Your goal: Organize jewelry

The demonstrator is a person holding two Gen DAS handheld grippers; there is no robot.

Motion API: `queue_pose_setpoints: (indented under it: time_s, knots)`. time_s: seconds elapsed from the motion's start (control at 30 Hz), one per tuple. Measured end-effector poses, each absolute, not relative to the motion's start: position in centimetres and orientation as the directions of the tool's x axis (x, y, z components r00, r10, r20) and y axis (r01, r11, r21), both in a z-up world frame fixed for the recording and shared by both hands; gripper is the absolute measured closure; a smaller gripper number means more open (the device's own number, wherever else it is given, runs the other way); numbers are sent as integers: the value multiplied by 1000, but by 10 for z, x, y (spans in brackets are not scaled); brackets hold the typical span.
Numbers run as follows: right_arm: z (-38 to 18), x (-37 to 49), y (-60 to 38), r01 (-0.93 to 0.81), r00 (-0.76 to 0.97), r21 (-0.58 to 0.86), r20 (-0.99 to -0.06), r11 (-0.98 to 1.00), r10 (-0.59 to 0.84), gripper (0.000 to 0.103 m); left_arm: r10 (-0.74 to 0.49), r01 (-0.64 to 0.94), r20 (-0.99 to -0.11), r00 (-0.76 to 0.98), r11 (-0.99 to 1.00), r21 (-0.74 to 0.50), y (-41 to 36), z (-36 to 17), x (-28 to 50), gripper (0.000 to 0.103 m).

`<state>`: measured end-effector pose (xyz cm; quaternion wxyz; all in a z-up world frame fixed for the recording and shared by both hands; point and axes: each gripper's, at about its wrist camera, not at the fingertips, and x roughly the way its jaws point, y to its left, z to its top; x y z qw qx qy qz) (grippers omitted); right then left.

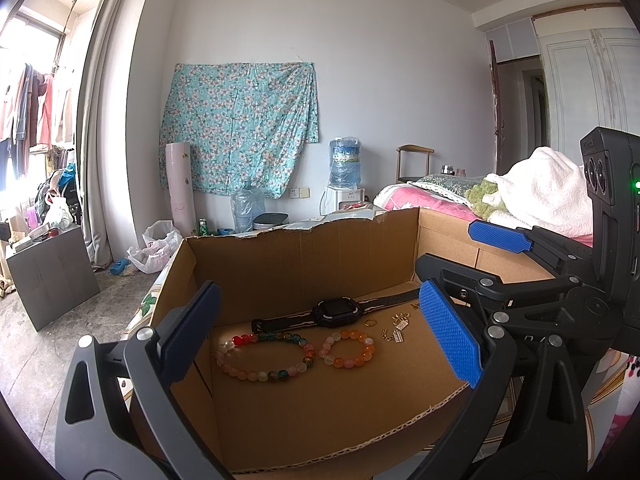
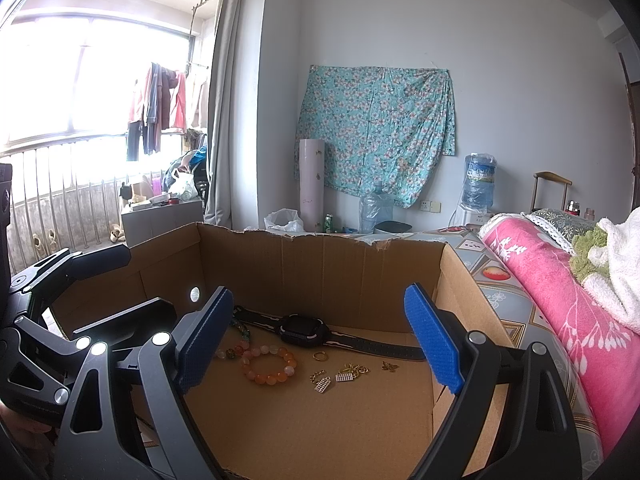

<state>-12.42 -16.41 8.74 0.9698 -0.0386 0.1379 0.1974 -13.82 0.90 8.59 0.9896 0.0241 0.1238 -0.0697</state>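
An open cardboard box (image 1: 304, 264) (image 2: 320, 272) holds jewelry on its floor: a black watch (image 1: 338, 312) (image 2: 304, 329), a multicolored bead bracelet (image 1: 264, 356), an orange bead bracelet (image 1: 349, 349) (image 2: 269, 366), a gold ring (image 1: 370, 323) (image 2: 319, 356) and small gold charms (image 1: 398, 330) (image 2: 344, 374). My left gripper (image 1: 320, 340) is open and empty above the box's near edge. My right gripper (image 2: 316, 352) is open and empty, beside it; it also shows at the right of the left wrist view (image 1: 472, 260).
The box rests on a bed with a patterned sheet (image 2: 516, 312), a pink blanket (image 2: 560, 312) and a white towel (image 2: 616, 272) on the right. A grey cabinet (image 1: 48, 276), plastic bags (image 1: 156, 248) and water bottles (image 1: 248, 208) stand on the floor behind.
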Motion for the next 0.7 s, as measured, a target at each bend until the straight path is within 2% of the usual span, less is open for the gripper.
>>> queue_pose_setpoints:
  time_s: [0.7]
  knots:
    - [88, -124, -164, -393, 884, -21, -283, 919, 372, 18, -132, 144, -248, 960, 989, 30, 9, 86, -138, 8]
